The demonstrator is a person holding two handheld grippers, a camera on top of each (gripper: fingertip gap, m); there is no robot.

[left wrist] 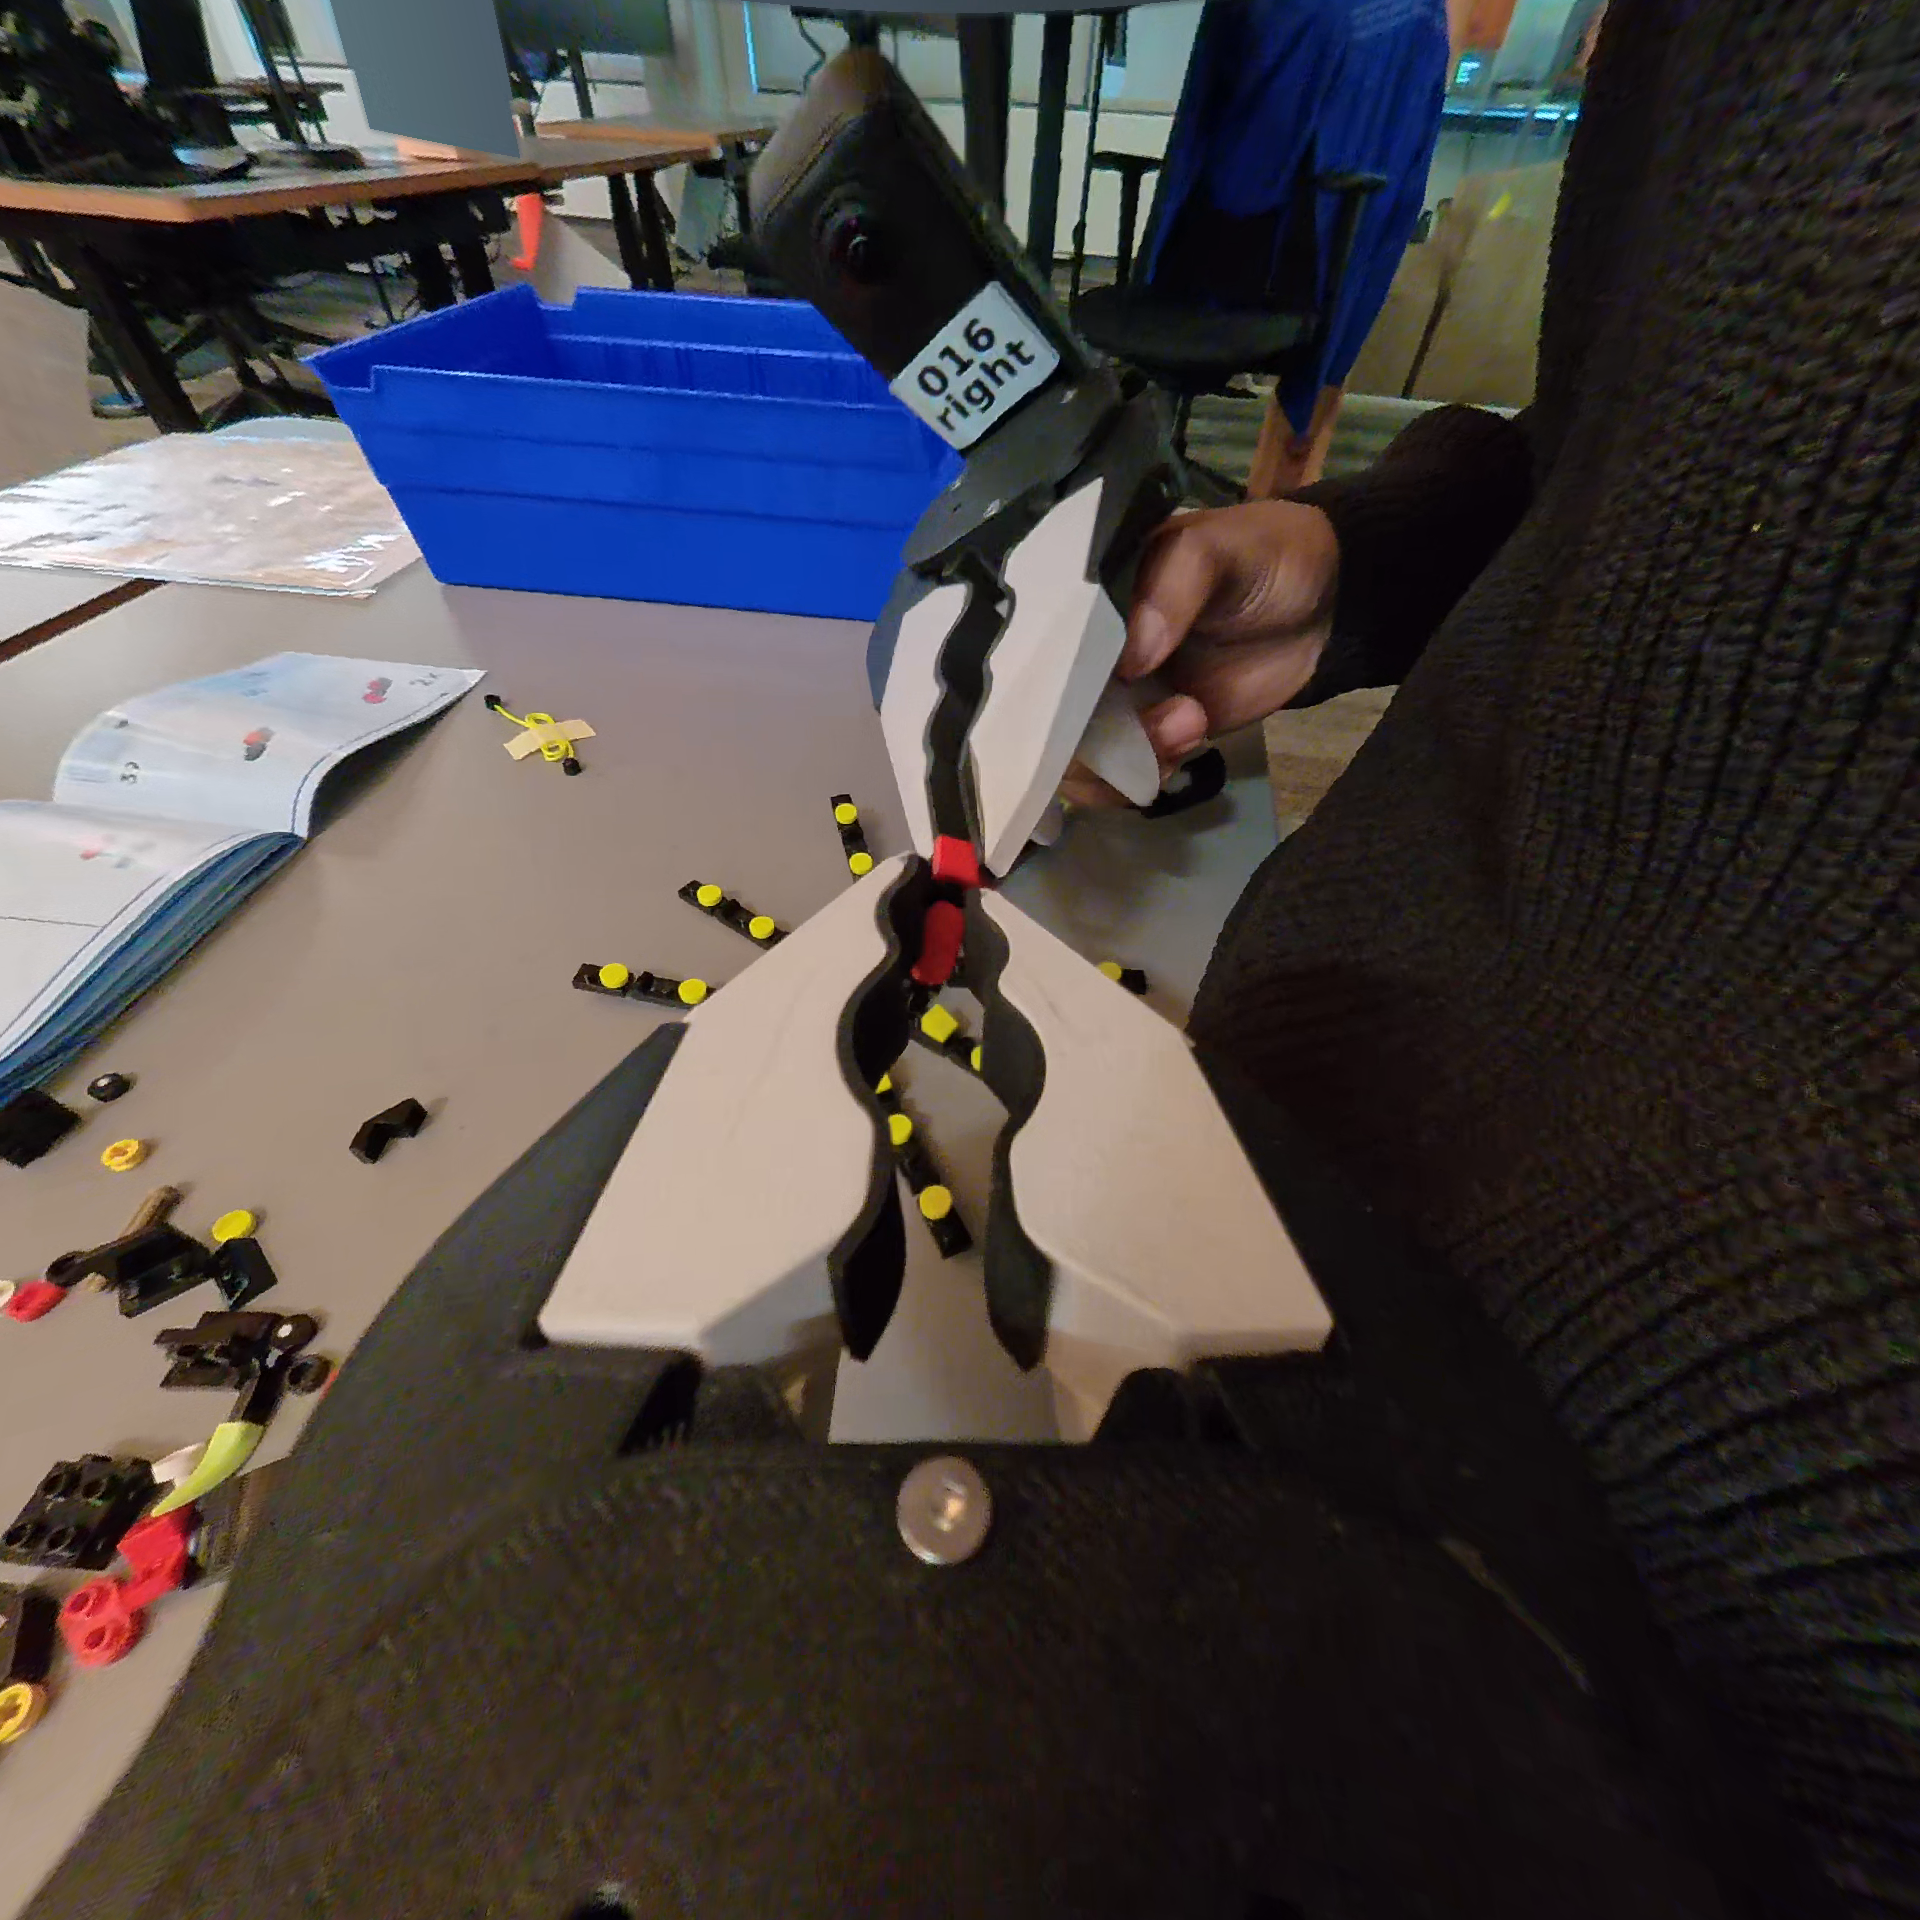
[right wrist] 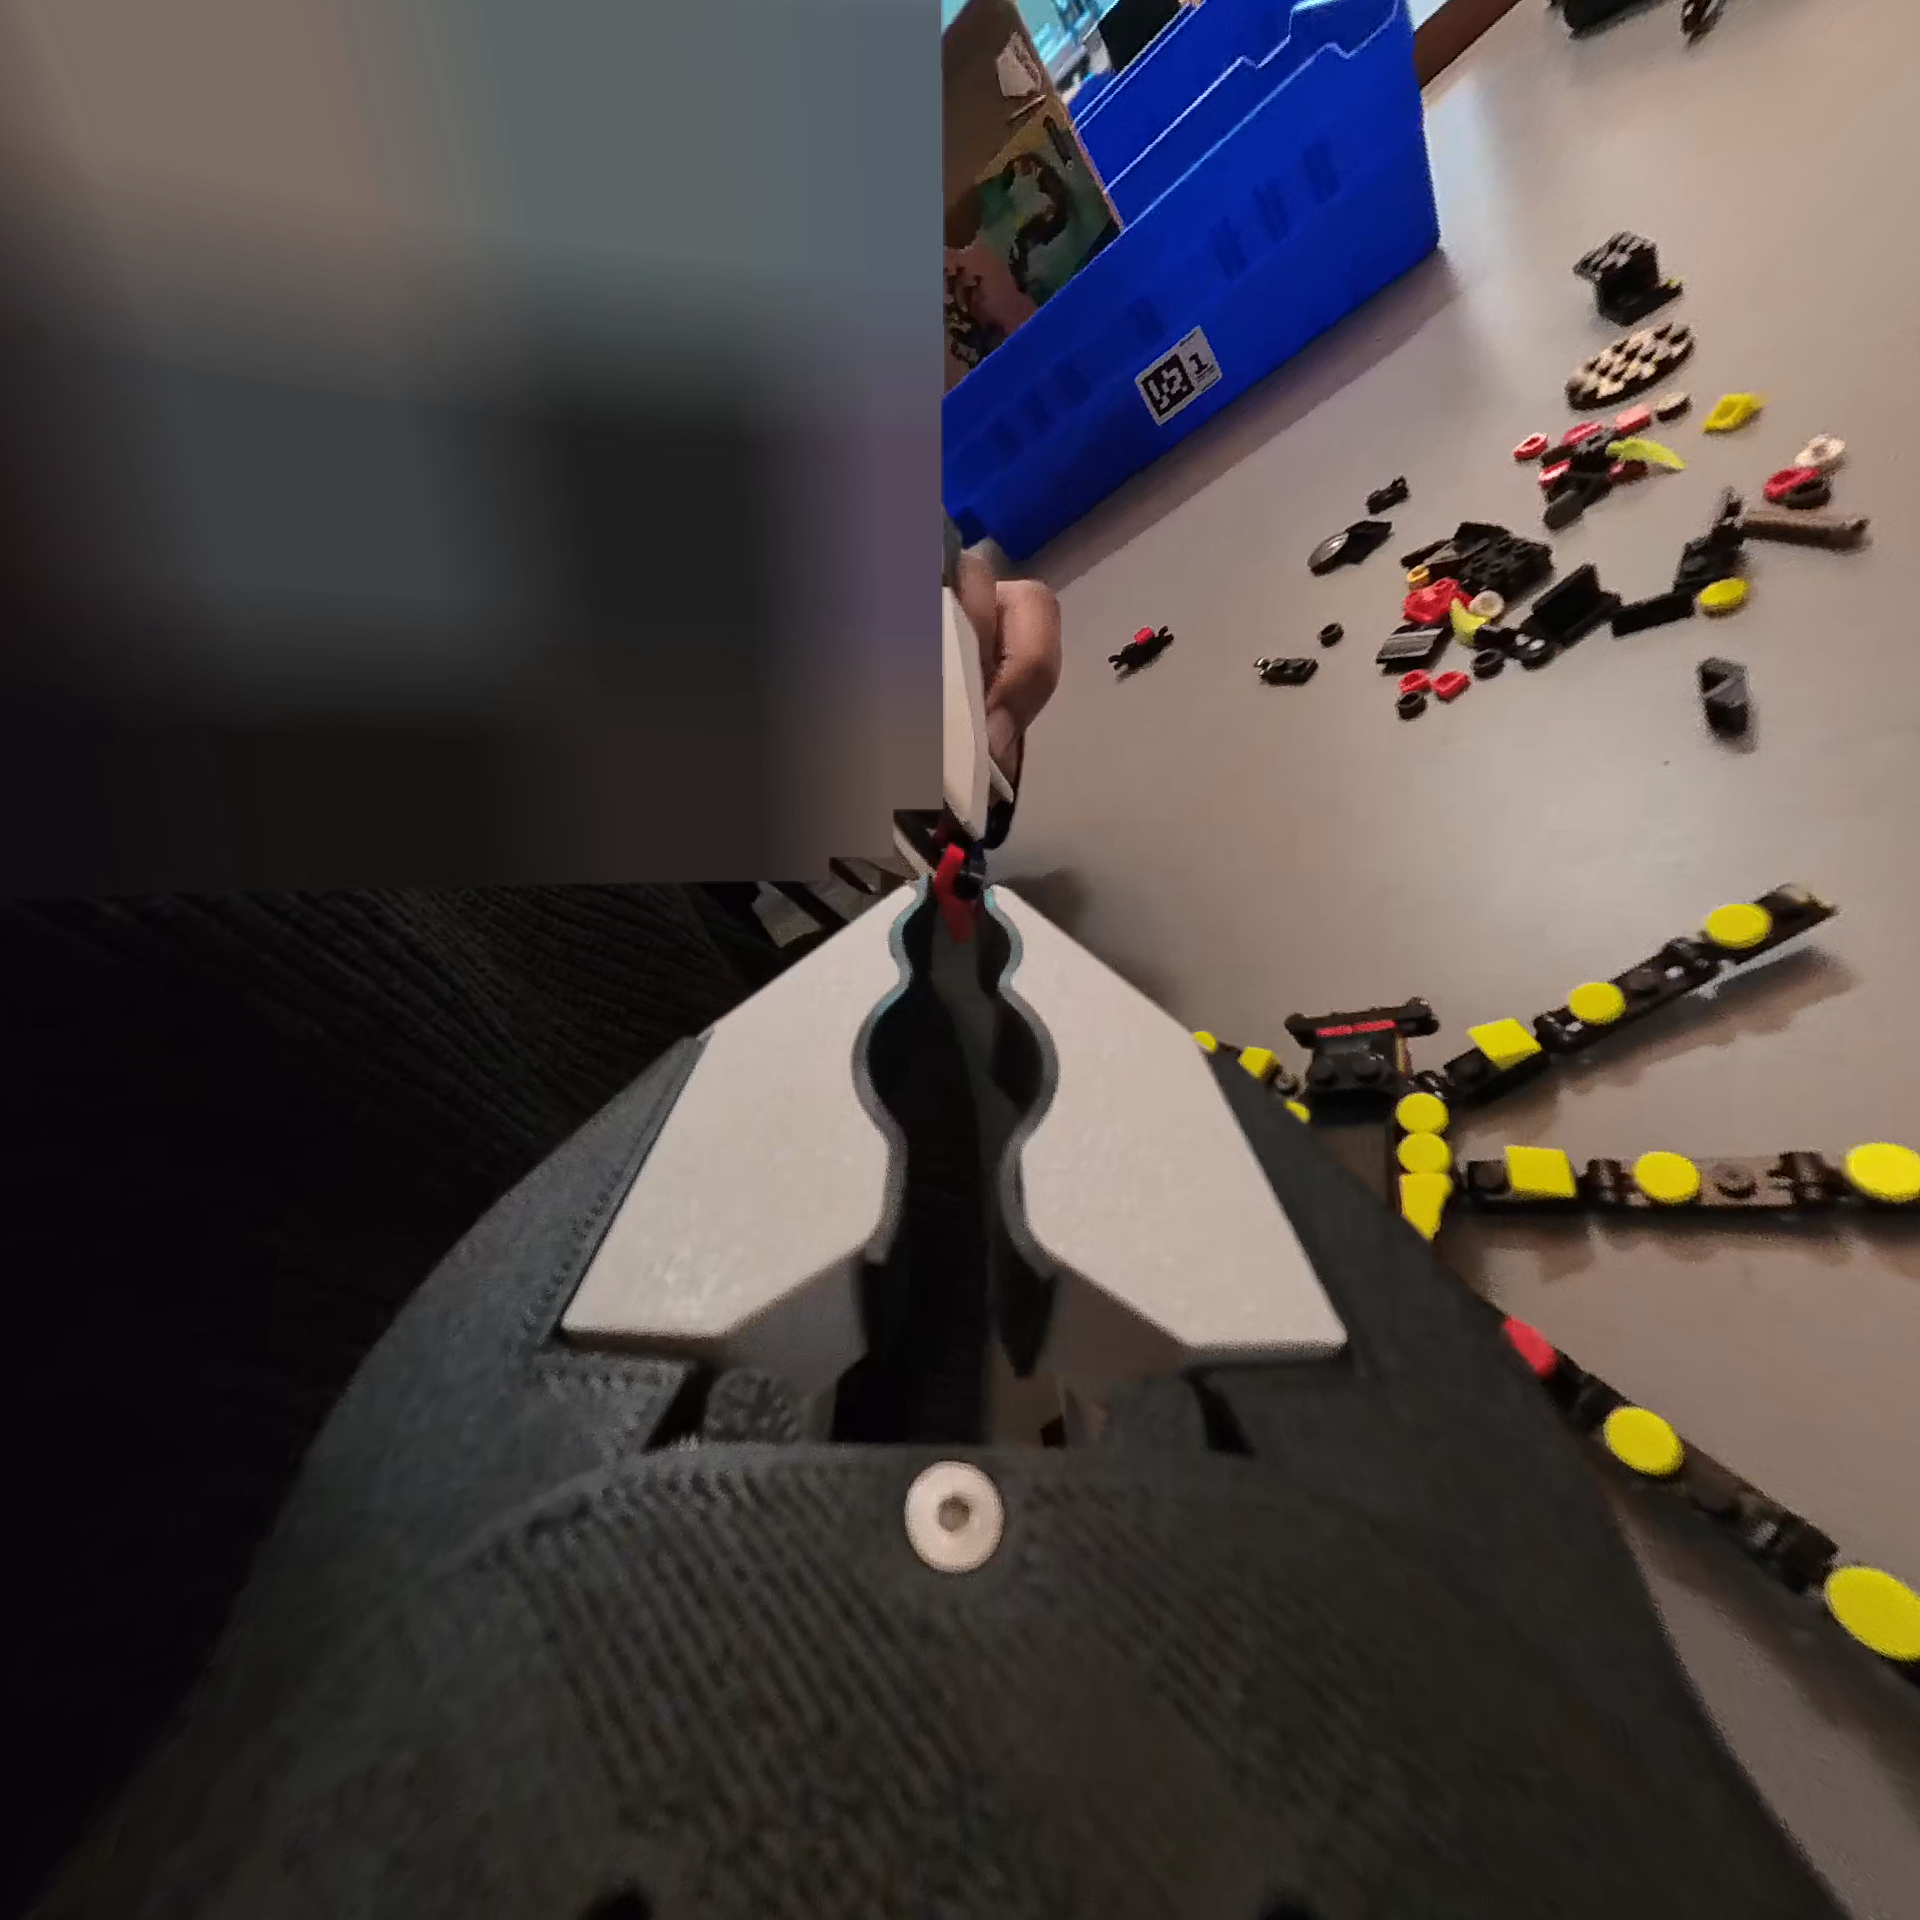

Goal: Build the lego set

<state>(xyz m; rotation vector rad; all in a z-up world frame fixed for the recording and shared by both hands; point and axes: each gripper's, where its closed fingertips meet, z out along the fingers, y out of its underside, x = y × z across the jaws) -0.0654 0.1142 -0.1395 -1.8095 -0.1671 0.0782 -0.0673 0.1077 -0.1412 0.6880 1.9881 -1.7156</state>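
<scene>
My left gripper (left wrist: 940, 896) is shut on a small red Lego piece (left wrist: 938, 940) above the table. My right gripper (left wrist: 962, 844) comes down from above, tip to tip with the left, and is shut on a second small red piece (left wrist: 956, 860). The two red pieces touch. In the right wrist view my right gripper (right wrist: 951, 891) pinches the red piece (right wrist: 950, 902), and the left gripper's white finger (right wrist: 971, 727) meets it from above. A black build with yellow-studded legs (right wrist: 1361, 1049) lies on the table below; its legs also show in the left wrist view (left wrist: 644, 982).
A blue bin (left wrist: 623, 457) stands at the back of the grey table (left wrist: 520, 831). An open instruction booklet (left wrist: 156, 831) lies at the left. Several loose black, red and yellow pieces (right wrist: 1507, 582) are scattered there. A person's black sleeve (left wrist: 1662, 935) fills the right. The grippers are tip to tip, or close to it.
</scene>
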